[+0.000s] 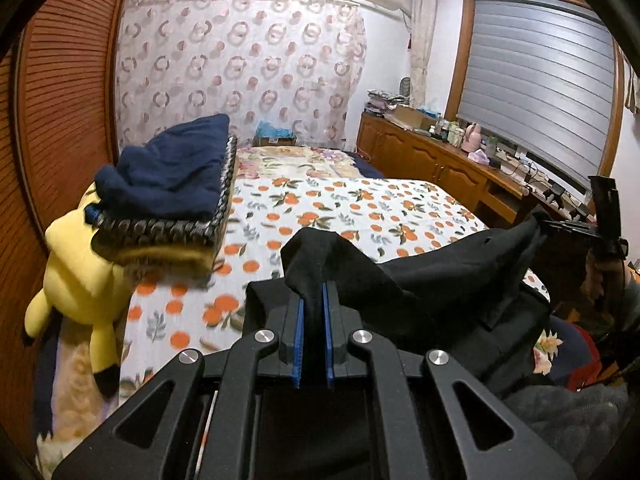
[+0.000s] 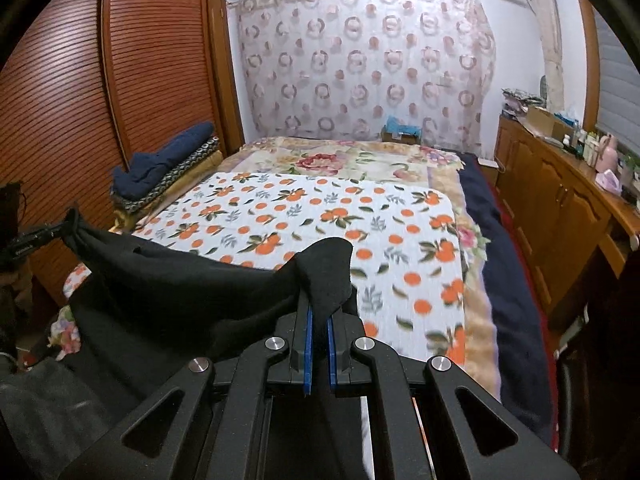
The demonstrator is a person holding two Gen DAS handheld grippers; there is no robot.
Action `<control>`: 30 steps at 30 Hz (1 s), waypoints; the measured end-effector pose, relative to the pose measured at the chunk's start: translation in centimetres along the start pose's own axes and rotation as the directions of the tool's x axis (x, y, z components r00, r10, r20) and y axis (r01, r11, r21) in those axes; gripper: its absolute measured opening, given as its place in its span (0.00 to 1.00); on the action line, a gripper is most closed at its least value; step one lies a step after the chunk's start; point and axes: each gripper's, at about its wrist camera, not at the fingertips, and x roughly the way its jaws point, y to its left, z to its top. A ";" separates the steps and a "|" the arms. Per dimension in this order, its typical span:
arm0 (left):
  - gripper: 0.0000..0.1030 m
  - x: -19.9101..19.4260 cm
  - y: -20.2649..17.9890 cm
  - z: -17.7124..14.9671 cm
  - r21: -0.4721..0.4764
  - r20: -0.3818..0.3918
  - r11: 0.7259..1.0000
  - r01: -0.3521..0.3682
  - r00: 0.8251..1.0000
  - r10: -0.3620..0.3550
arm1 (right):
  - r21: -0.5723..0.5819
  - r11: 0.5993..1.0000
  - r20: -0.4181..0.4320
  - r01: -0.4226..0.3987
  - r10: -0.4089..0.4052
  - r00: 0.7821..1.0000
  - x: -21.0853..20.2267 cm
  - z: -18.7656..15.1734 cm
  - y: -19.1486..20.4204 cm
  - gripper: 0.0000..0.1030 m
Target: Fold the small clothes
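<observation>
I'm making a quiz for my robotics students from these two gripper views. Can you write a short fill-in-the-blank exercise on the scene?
1. Both the left gripper and the right gripper are shut on the same ____ garment.
2. The bedspread is printed with ____ fruit.
3. A folded navy garment tops a stack beside a ____ plush toy.

Missing words: black; orange; yellow

Dim indoor light, fisheye-warped, slight blur.

No legible text or labels.
</observation>
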 end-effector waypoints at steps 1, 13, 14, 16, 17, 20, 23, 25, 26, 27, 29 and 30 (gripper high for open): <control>0.09 -0.5 0.0 -0.5 0.004 -0.007 1.000 -0.009 1.000 0.009 | -0.002 1.000 -0.006 -0.005 0.005 1.000 -0.4 -0.1 0.1 0.05; 0.45 2.0 1.8 -3.2 -0.016 -0.105 0.998 -0.065 0.992 0.063 | -0.039 0.999 -0.203 0.003 -0.011 0.979 3.9 -1.4 1.8 0.10; 0.47 2.0 2.0 -3.0 -0.020 -0.102 0.998 -0.067 0.993 0.065 | -0.045 0.999 -0.199 0.009 -0.018 0.980 3.9 -1.2 2.0 0.16; 0.58 2.0 2.3 -2.6 -0.016 -0.100 0.997 -0.080 0.992 0.078 | -0.057 0.998 -0.185 0.014 -0.025 0.983 3.1 -0.7 2.1 0.24; 0.68 2.1 2.4 -2.4 -0.016 -0.098 0.997 -0.082 0.992 0.080 | -0.063 0.998 -0.170 0.017 -0.028 0.985 2.7 -0.5 2.0 0.30; 0.75 2.5 2.8 -1.6 -0.014 -0.087 0.997 -0.081 0.993 0.080 | -0.065 0.998 -0.127 0.028 -0.036 0.991 1.6 0.2 1.7 0.46; 0.75 3.3 3.0 -0.7 -0.001 -0.081 0.996 -0.093 0.992 0.093 | -0.075 0.996 -0.102 0.051 -0.058 0.993 1.5 0.9 1.4 0.55; 0.75 4.0 3.2 -0.2 0.004 -0.082 0.995 -0.104 0.991 0.104 | -0.088 0.995 -0.096 0.053 -0.061 0.993 2.1 1.2 1.3 0.59; 0.75 4.7 3.4 0.1 0.008 -0.089 0.994 -0.105 0.990 0.105 | -0.092 0.994 -0.097 0.051 -0.060 0.993 2.7 1.3 1.2 0.59; 0.75 5.4 3.5 0.3 0.012 -0.097 0.994 -0.106 0.989 0.107 | -0.085 0.995 -0.102 0.048 -0.057 0.993 3.5 1.6 0.9 0.59; 0.75 6.7 3.8 0.6 0.021 -0.116 0.993 -0.118 0.986 0.120 | -0.060 0.998 -0.126 0.024 -0.031 0.992 5.4 1.8 0.3 0.59; 0.75 7.4 4.0 0.7 0.026 -0.127 0.992 -0.122 0.984 0.124 | -0.049 0.999 -0.141 0.013 -0.020 0.990 6.7 1.8 -0.1 0.59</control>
